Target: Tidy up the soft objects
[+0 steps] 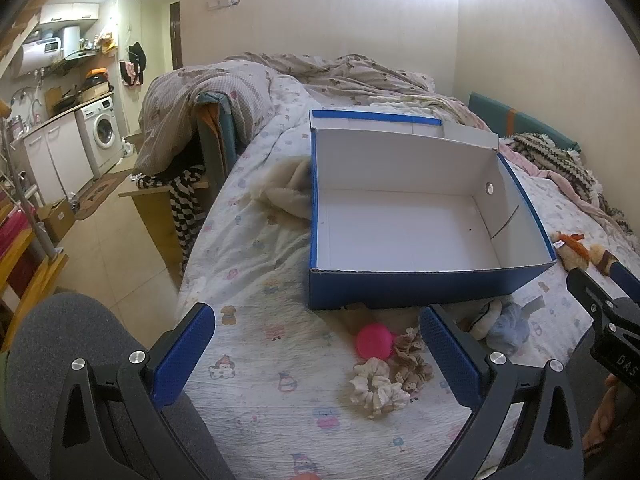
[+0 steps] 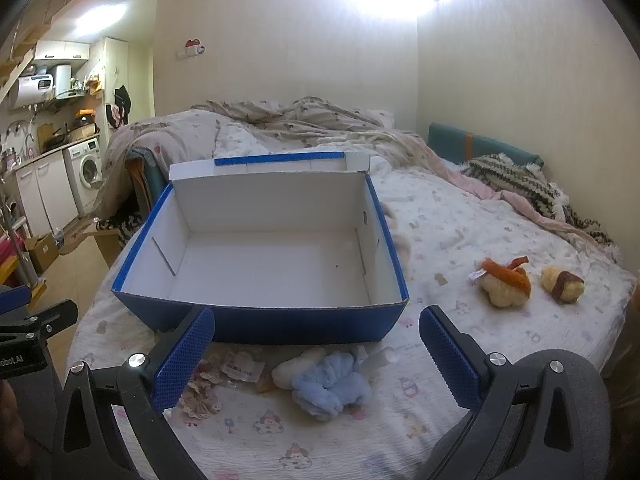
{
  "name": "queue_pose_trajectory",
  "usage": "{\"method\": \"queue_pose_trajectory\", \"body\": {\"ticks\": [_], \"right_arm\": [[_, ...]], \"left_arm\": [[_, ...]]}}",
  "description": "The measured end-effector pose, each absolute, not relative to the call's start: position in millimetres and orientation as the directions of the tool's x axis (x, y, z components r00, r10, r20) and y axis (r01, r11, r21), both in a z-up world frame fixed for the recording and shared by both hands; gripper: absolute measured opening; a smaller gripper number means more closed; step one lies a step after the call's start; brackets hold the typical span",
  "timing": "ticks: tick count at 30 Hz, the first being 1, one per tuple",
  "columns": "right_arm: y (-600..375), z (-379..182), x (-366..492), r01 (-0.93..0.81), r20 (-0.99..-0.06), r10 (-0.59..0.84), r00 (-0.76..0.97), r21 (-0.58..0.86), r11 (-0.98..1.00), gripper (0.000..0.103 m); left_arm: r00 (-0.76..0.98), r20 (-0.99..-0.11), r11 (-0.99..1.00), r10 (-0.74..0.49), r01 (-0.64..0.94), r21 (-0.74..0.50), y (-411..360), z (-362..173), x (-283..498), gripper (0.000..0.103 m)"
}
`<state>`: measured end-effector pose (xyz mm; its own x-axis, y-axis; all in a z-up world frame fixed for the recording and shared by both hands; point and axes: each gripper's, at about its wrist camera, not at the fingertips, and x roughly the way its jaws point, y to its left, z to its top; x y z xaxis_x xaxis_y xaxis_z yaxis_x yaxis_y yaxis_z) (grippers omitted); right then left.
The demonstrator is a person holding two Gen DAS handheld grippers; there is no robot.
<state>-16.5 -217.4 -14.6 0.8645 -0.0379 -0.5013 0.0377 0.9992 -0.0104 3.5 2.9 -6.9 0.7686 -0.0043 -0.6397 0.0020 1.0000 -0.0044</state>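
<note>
An empty blue box (image 1: 420, 284) with a white inside sits on the bed; it also shows in the right wrist view (image 2: 304, 326). In front of it lie a pink ball (image 1: 374, 341), a cream scrunchie (image 1: 376, 388), a beige frilly scrunchie (image 1: 412, 360) and a light blue fluffy scrunchie (image 2: 332, 384). My left gripper (image 1: 316, 360) is open and empty above the sheet, the pink ball between its fingers' line of view. My right gripper (image 2: 316, 360) is open and empty above the blue scrunchie. Two plush toys (image 2: 506, 282) (image 2: 562, 284) lie to the right.
A cream fleece cloth (image 1: 284, 188) lies left of the box. Rumpled duvets (image 1: 320, 68) and a striped knit (image 2: 516, 184) cover the far bed. The bed's left edge drops to a tiled floor (image 1: 108, 248) with a wooden stand and kitchen units.
</note>
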Motion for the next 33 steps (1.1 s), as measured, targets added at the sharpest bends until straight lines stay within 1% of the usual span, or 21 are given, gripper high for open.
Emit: {"method": "queue_pose_trajectory", "body": {"ticks": [33], "right_arm": [[-216.4, -14.8, -14.9, 0.036, -0.502, -0.037, 0.864, -0.011, 0.999, 0.103]], "left_arm": [[0.769, -0.64, 1.0, -0.004, -0.004, -0.011, 2.5, -7.1, 2.0, 0.103]]}}
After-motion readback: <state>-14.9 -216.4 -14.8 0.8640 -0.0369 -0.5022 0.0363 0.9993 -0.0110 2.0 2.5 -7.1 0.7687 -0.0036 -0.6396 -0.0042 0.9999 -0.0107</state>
